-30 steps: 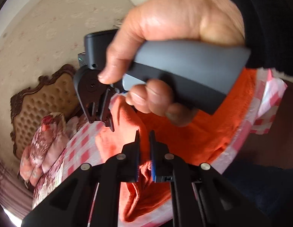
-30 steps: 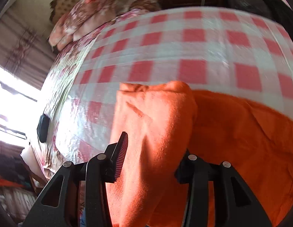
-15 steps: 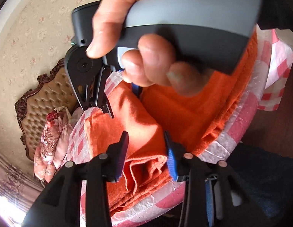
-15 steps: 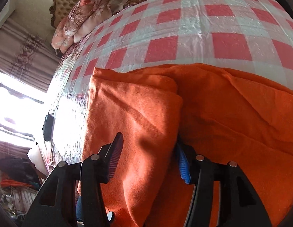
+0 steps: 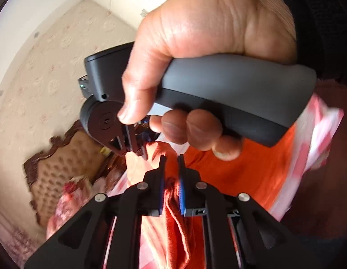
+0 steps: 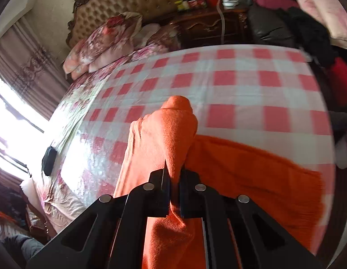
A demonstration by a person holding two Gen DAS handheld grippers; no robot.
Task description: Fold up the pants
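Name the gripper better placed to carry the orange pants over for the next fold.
Right, probably. The right gripper is shut on a raised fold of the orange pants, with open checkered cloth ahead. The left gripper pinches an edge, its view blocked by the right hand.

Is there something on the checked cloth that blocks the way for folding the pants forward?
Nothing visible does. Both the left gripper and the right gripper already clamp the pants, and the checked cloth ahead lies bare.
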